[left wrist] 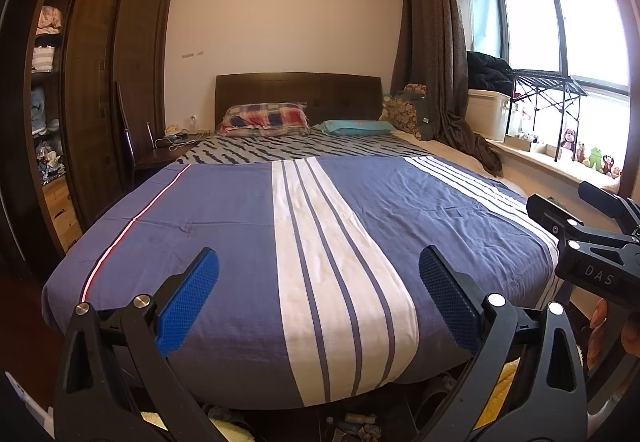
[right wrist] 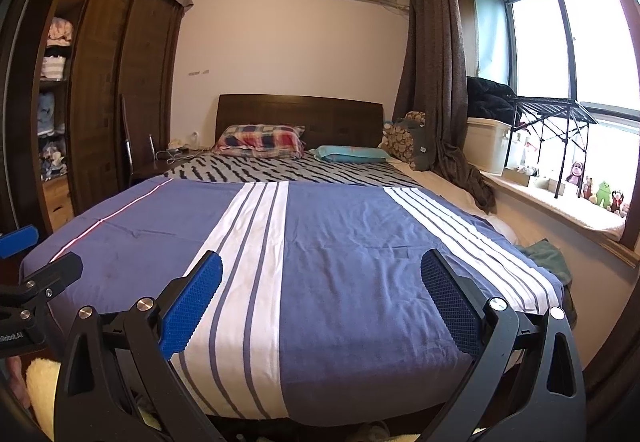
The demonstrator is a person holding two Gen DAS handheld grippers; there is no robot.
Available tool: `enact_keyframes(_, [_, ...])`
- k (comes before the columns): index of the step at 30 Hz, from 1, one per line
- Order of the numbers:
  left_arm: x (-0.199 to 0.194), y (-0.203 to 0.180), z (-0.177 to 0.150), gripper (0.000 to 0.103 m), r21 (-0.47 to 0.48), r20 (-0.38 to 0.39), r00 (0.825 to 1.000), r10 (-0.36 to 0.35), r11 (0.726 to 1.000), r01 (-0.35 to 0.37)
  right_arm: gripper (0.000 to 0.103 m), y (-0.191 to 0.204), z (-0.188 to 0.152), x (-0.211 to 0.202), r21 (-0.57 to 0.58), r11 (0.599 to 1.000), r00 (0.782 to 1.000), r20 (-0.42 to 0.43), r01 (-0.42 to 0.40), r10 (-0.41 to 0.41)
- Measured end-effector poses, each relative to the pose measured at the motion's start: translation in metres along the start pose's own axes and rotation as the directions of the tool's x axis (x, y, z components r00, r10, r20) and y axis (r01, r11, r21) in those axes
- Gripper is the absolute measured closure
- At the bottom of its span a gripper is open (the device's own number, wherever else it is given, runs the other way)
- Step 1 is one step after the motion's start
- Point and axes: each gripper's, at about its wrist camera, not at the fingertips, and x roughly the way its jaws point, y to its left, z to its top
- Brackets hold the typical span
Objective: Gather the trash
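Note:
My left gripper (left wrist: pixel 319 296) is open and empty, held above the foot of a bed with a blue and white striped cover (left wrist: pixel 224 226). My right gripper (right wrist: pixel 321 300) is open and empty too, beside it over the same cover (right wrist: pixel 352 242). The right gripper also shows at the right edge of the left wrist view (left wrist: pixel 576 218); the left one shows at the left edge of the right wrist view (right wrist: pixel 28 262). Small cluttered items (left wrist: pixel 360 424) lie on the floor under the foot of the bed; I cannot tell what they are.
A dark wardrobe (left wrist: pixel 100 82) with open shelves stands on the left. A chair (left wrist: pixel 140 146) stands by the headboard. Pillows (left wrist: pixel 264 118) lie at the head. A curtain (left wrist: pixel 436 50), a windowsill with toys (left wrist: pixel 592 158) and a green cloth (right wrist: pixel 548 254) are on the right.

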Motion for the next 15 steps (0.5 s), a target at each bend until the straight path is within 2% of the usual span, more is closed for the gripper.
enact_keyframes(15, [-0.0002, 0.0001, 0.0004, 0.008, 0.001, -0.001, 1.000, 0.001, 1.000, -0.001, 0.003, 0.0030, -0.0011, 0.0014, -0.012, 1.000, 1.000, -0.009, -0.007, 0.007])
